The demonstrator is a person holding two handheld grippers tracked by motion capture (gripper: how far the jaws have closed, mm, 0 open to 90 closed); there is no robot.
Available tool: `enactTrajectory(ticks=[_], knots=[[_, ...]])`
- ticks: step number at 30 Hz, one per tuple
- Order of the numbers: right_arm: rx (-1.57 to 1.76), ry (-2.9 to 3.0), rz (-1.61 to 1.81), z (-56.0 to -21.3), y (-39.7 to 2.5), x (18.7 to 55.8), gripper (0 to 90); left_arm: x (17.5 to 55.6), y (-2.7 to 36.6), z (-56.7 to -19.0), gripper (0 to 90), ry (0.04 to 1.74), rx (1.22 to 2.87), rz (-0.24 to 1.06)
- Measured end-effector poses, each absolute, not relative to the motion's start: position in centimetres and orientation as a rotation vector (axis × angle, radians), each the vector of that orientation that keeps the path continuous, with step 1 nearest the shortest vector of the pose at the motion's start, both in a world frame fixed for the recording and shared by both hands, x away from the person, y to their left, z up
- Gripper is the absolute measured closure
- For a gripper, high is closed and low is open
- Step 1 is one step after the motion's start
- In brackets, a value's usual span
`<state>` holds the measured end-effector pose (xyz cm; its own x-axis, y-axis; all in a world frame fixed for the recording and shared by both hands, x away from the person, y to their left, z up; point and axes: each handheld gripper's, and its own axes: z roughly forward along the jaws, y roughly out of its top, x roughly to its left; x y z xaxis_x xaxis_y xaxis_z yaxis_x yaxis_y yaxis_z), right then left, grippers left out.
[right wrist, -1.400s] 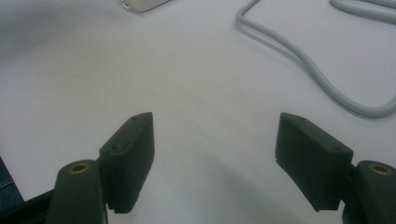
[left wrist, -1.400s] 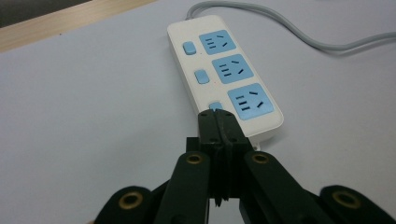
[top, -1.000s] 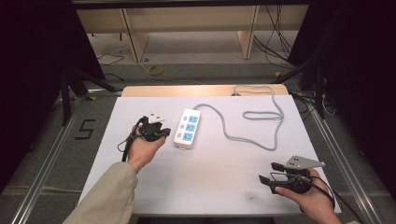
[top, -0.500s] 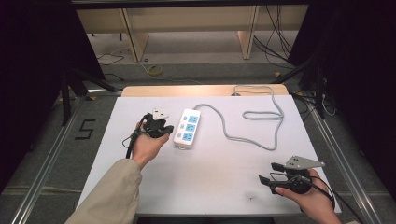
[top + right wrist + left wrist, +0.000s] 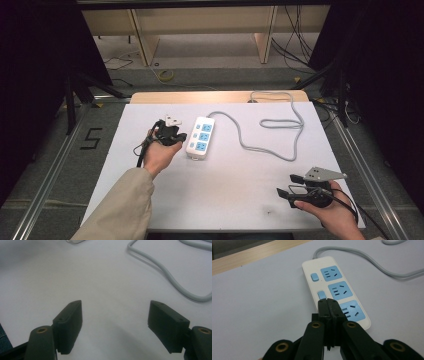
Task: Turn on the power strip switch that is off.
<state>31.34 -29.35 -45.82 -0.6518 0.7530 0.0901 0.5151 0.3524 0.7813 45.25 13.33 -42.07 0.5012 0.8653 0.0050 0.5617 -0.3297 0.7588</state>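
A white power strip [image 5: 200,137] with three blue sockets lies mid-table; its grey cable [image 5: 270,135] loops off to the right and back. In the left gripper view the strip [image 5: 332,287] lies just ahead, with small blue switches [image 5: 321,294] beside the sockets. My left gripper [image 5: 181,136] hovers at the strip's left edge, jaws pressed together with nothing between them [image 5: 329,305]. My right gripper [image 5: 286,186] rests near the table's front right corner, jaws wide apart over bare white surface [image 5: 115,312].
The white table top [image 5: 150,200] ends at a wooden strip [image 5: 200,97] at the back. Metal rails run along both sides. The grey cable [image 5: 170,277] curves past ahead of the right gripper. Shelving legs and loose wires stand on the floor beyond.
My left gripper has moved right, closer to the power strip's left edge. The right gripper has stayed in place.
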Motion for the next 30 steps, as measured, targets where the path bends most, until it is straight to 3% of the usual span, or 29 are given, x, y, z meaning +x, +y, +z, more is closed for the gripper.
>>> enactTrajectory(ticks=[30], knots=[[1.13, 2.351, 1.17, -46.1, -29.3, 30.7, 28.5, 47.1, 11.8, -42.4, 89.8, 1.149, 2.043, 0.536]])
